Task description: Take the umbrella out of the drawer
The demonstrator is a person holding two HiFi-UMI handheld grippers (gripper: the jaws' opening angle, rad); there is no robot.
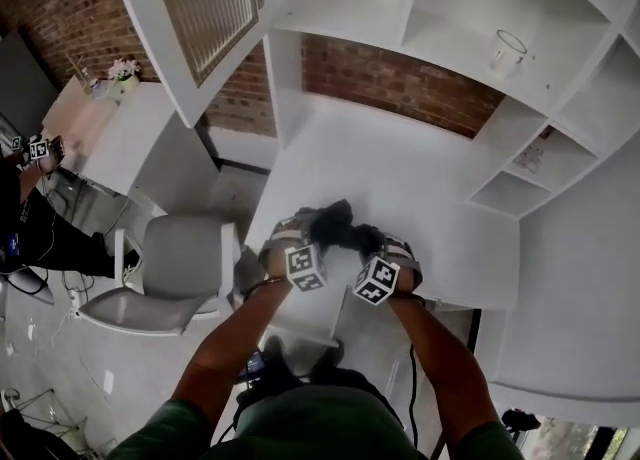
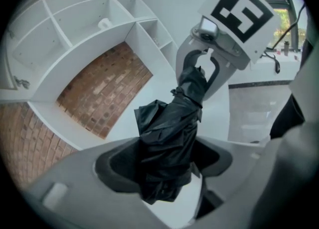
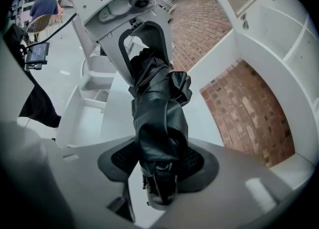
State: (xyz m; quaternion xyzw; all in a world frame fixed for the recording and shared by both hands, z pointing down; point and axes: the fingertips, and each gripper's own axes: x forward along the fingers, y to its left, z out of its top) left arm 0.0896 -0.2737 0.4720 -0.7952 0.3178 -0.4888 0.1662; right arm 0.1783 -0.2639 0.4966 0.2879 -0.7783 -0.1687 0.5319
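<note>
A black folded umbrella (image 1: 335, 226) hangs above the white desk (image 1: 400, 168), held at both ends. My left gripper (image 1: 300, 240) is shut on one end, where the crumpled black fabric (image 2: 167, 143) fills the space between its jaws. My right gripper (image 1: 388, 250) is shut on the other end, and the umbrella (image 3: 159, 123) with its strap and ribs sits between its pads. In the left gripper view the right gripper (image 2: 207, 71) clamps the far end. In the right gripper view the left gripper (image 3: 144, 49) does the same. An open white drawer (image 3: 92, 88) lies below, left of the desk.
A grey chair (image 1: 185, 268) stands left of the desk. White shelves (image 1: 560, 98) with a white cup (image 1: 508, 50) rise at the back right, against a brick wall (image 1: 400, 83). A louvred cabinet door (image 1: 205, 3) hangs open overhead. A person (image 3: 45, 5) sits far off.
</note>
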